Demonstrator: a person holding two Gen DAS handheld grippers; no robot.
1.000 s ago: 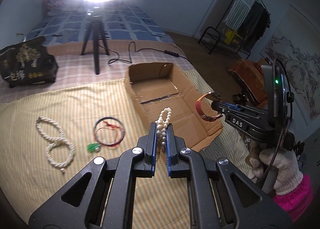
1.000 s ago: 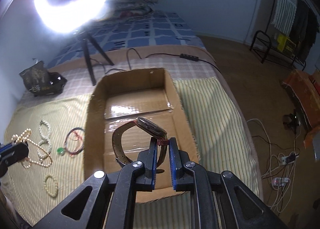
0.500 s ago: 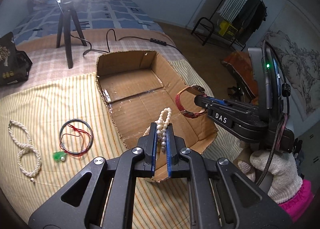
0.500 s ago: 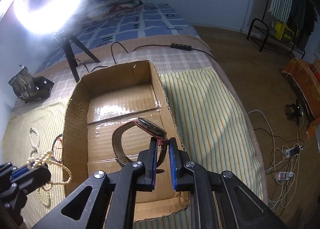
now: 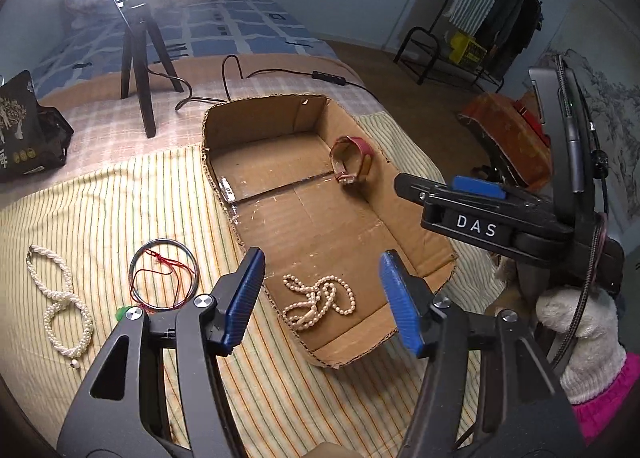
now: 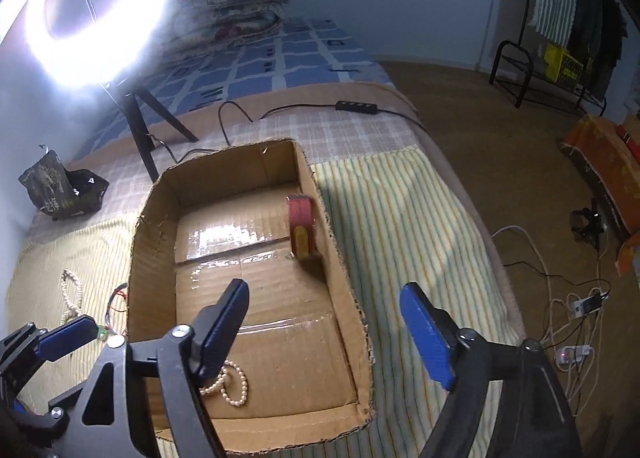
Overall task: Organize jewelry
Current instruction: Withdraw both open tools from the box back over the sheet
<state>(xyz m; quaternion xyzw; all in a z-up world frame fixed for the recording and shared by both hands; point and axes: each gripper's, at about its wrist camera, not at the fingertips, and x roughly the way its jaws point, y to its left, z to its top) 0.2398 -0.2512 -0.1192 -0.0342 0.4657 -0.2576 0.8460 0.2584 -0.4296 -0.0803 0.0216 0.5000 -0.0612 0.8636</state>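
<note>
Left gripper: jaws have just been opening and stand wide, with nothing pressed between the blue pads. The pearl necklace lies below the gap, loose on the floor of the cardboard box at its near end. It is a strand of small cream-white beads, fallen into a tangle of overlapping loops. In the right wrist view the same necklace shows only in part, behind the right gripper's left finger.

Right gripper: jaws have likewise just been opening and stand wide, holding nothing. In the left wrist view this gripper reaches in from the right, over the box's right wall, held by a hand in a white knit glove with a pink cuff.

The wristwatch rests on the box floor against the right wall, toward the far end, well apart from the pearl necklace. Its strap is red outside and tan inside, curled into a loop standing on edge. The dial cannot be made out.

Outside the box, on the yellow striped cloth to its left: a dark bangle with a red cord lying across it and a small green piece at its near side; further left, a twisted pearl necklace laid in a figure-eight.

The box is open-topped and shallow, with ragged cut edges and clear tape across the floor seam.
</note>
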